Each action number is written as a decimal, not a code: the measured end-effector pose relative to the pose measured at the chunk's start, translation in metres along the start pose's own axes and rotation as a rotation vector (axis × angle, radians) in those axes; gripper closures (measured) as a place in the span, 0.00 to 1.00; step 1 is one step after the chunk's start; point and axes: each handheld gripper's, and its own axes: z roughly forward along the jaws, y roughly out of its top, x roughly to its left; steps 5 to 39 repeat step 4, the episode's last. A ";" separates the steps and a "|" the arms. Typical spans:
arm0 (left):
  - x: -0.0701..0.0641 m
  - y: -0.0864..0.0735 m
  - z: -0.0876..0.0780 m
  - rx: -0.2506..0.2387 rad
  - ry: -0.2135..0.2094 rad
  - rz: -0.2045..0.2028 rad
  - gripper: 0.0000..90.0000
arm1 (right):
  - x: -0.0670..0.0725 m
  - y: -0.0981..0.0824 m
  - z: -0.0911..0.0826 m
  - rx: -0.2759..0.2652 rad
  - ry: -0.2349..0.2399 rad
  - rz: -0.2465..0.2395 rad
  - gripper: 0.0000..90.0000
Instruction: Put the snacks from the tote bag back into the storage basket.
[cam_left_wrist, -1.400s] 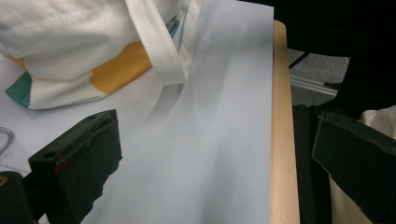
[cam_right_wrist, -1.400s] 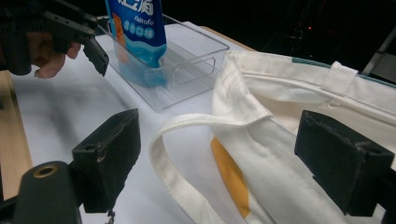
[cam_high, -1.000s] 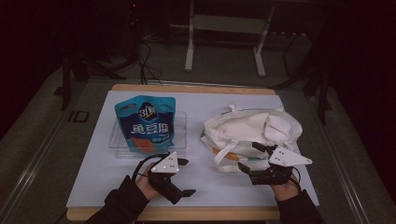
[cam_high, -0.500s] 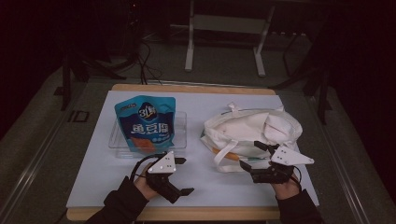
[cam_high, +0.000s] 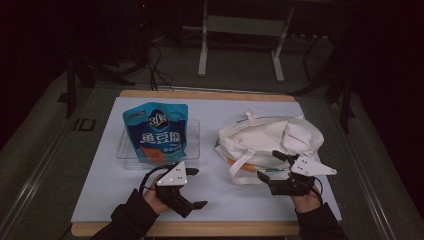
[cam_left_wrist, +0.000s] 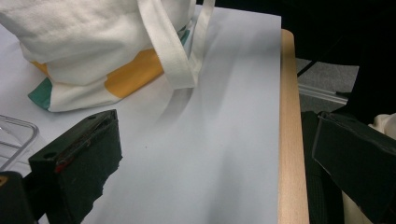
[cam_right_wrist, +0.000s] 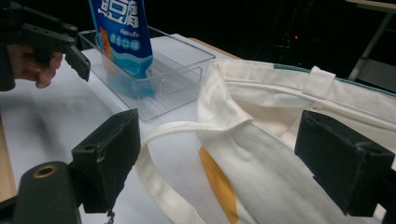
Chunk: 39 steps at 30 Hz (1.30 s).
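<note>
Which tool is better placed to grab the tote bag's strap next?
Right. The right tool sits open just at the tote bag, its strap between the jaws. The left tool is open over bare table, farther off.

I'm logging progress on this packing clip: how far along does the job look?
Barely begun. Nothing looks done: the blue pouch stands in the clear tray, and the white tote bag lies slumped beside it. In hand: the right tool is open at the bag's rim and strap, gripping nothing; the left tool is open over bare table. Left, probably: opening the bag and putting the pouch in.
</note>
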 end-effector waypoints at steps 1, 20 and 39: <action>0.000 0.000 0.000 -0.001 0.002 -0.001 0.02 | 0.000 0.000 -0.001 0.000 -0.004 -0.008 0.16; 0.000 0.000 0.001 -0.001 0.001 -0.004 0.02 | 0.000 0.000 -0.001 -0.004 -0.001 -0.010 0.16; 0.000 0.000 0.001 -0.001 0.001 -0.004 0.02 | 0.000 0.000 -0.001 -0.004 -0.001 -0.010 0.16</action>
